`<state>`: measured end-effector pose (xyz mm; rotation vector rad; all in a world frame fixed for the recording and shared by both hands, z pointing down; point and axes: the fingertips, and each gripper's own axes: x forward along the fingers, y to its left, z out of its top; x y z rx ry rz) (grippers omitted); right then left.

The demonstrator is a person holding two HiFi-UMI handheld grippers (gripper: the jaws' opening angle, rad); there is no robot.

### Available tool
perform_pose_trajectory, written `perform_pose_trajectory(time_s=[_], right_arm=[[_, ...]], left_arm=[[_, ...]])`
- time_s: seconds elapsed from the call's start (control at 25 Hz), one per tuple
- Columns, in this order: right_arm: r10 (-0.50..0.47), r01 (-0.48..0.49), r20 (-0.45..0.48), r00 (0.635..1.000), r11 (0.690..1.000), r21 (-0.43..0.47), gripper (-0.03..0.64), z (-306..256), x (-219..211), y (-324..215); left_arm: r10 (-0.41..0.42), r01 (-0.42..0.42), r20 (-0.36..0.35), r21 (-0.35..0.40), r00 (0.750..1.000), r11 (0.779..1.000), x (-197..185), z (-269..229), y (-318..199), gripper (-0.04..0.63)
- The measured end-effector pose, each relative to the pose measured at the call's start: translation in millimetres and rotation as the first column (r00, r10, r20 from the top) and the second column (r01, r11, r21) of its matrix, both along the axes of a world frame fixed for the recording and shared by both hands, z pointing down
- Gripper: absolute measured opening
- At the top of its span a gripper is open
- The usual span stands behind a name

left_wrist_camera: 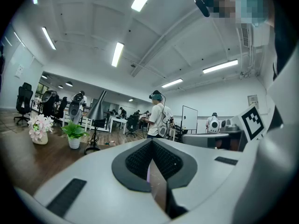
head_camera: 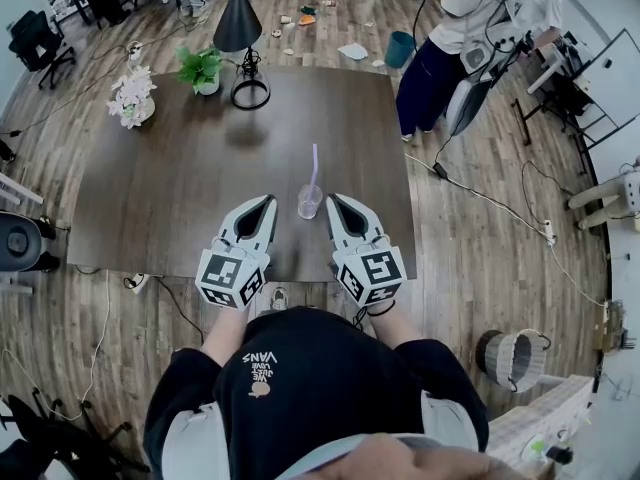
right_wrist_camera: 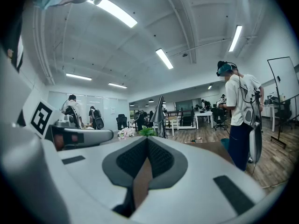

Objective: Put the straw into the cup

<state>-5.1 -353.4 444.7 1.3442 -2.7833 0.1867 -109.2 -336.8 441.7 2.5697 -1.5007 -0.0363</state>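
Straw (head_camera: 314, 164) in cup (head_camera: 310, 202) on table (head_camera: 180, 188), tipped toward 12. Just beside cup: left gripper (head_camera: 268, 201) at 9, right gripper (head_camera: 333, 201) at 3. Both jaws pressed together, gripping nothing.

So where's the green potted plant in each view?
Head view: potted plant in the upper left, by the lamp's base.
Left gripper view: left of centre.
Right gripper view: centre, just above the jaws.
Shared landmark: black cone lamp, just right of it everywhere.
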Motion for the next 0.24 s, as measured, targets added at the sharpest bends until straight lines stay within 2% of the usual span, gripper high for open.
perform_pose_trajectory(time_s=[0.24], right_arm=[[0.003, -0.003, -0.003, 1.0, 1.0, -0.007, 0.015, 2.4, 3.6, -1.1]], left_arm=[[0.001, -0.001, 0.004, -0.005, 1.0, 1.0, 2.2, 1.2, -0.2, 0.009]])
